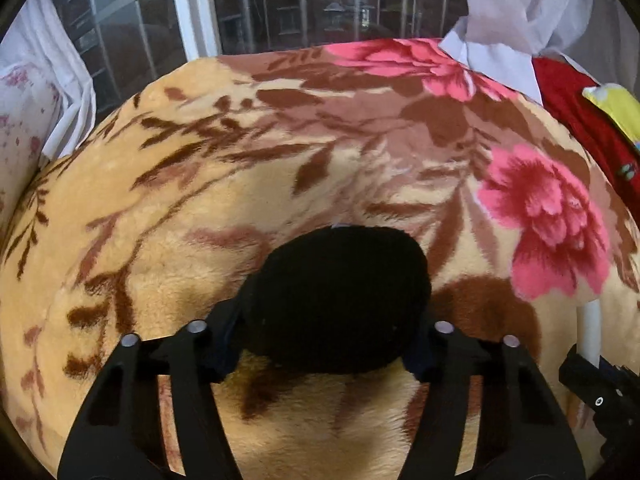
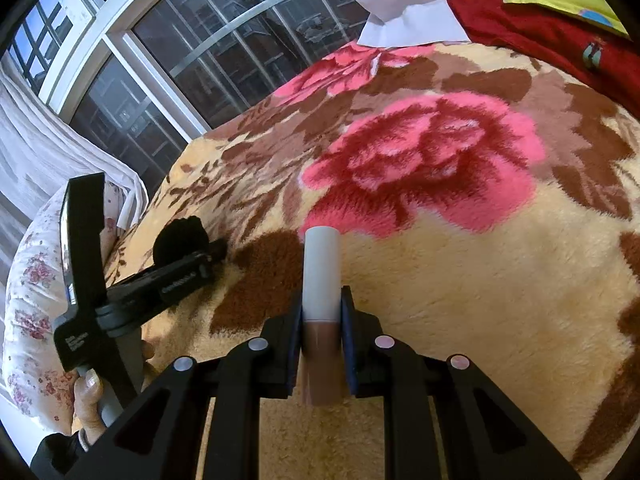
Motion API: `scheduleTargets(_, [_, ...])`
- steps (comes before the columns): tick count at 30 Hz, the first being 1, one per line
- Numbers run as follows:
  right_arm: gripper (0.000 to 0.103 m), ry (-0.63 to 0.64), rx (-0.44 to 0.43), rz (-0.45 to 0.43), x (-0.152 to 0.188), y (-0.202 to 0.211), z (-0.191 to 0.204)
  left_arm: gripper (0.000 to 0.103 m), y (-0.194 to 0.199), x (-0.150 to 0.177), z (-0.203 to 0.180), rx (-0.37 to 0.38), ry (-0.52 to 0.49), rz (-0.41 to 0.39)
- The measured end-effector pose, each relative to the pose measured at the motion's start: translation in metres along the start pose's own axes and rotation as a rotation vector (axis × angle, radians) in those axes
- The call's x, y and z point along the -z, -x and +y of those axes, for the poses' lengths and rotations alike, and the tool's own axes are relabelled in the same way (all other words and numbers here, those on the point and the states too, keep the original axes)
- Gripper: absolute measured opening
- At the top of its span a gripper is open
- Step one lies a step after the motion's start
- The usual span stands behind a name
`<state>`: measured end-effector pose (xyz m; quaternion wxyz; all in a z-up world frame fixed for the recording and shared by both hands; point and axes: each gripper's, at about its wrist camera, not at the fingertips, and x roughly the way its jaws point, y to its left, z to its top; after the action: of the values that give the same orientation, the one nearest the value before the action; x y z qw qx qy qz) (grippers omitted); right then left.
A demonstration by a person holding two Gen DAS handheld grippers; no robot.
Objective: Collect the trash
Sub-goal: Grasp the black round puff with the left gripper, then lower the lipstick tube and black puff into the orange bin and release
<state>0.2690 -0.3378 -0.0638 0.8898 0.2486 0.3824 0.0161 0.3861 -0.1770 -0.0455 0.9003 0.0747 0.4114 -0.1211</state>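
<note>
- Resting on a bed covered by a plush floral blanket (image 1: 200, 220), a black fuzzy lump (image 1: 340, 300) is sitting between the two fingers of the left gripper (image 1: 330, 344), which is reaching toward 12 o'clock in the left wrist view.
- The left jaws are standing about half open with the lump filling the gap; its sides are meeting the blue pads at 9 and 3 o'clock, so the jaws appear to be gripping it.
- In the right wrist view the same lump (image 2: 182, 238) is showing at 9 o'clock, at the tip of the left gripper (image 2: 208, 256), with a person's hand (image 2: 90, 396) wrapping the grey handle at 8 o'clock.
- The right gripper (image 2: 321, 332) is clamping a small tube (image 2: 320, 304) with a white cap and a brownish lower part; the tube is standing along the fingers, cap pointing to 12 o'clock, and the jaws are narrow, pressing on it from both sides.
- The white cap is also peeking in at 4 o'clock in the left wrist view, beside part of the right gripper.
- A window (image 1: 280, 4) is running behind the bed at 12 o'clock, with white cloth (image 1: 512, 20) and a red cloth (image 1: 580, 112) lying at 2 o'clock.
- A flowered pillow (image 2: 32, 300) is lying at 9 o'clock in the right wrist view.
</note>
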Motion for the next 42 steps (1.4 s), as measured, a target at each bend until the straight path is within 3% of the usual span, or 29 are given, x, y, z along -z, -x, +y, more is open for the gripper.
scheduleTargets(8, [0.018, -0.018, 0.002, 0.019, -0.001, -0.002, -0.005, 0.051, 0.014, 0.009, 0.005, -0.039, 0.024, -0.018])
scheduleTargets(12, [0.018, -0.029, -0.018, 0.025, -0.001, -0.003, -0.007, 0.05, 0.045, 0.027, 0.016, -0.044, 0.057, -0.033])
scheduleTargets(19, [0.018, -0.032, -0.048, 0.034, -0.001, 0.002, -0.006, 0.05, 0.133, 0.105, 0.031, -0.07, 0.051, -0.085])
scheduleTargets(23, [0.018, -0.029, -0.051, -0.022, 0.008, 0.032, 0.003, 0.051, 0.167, 0.153, 0.035, -0.084, 0.06, -0.072])
scheduleTargets(28, [0.018, 0.098, -0.097, -0.041, 0.059, 0.091, 0.034, 0.051, 0.21, 0.208, 0.035, -0.084, 0.08, -0.098])
scheduleTargets(35, [0.018, 0.321, -0.135, -0.005, 0.175, 0.184, 0.066, 0.051, 0.243, 0.274, 0.028, -0.047, 0.088, -0.08])
scheduleTargets(39, [0.018, 0.399, -0.104, 0.053, 0.235, 0.195, 0.07, 0.051, 0.24, 0.31, 0.031, -0.034, 0.111, -0.02])
scheduleTargets(42, [0.018, 0.474, -0.049, 0.129, 0.276, 0.179, 0.072, 0.051, 0.224, 0.332, 0.033, -0.018, 0.123, 0.052])
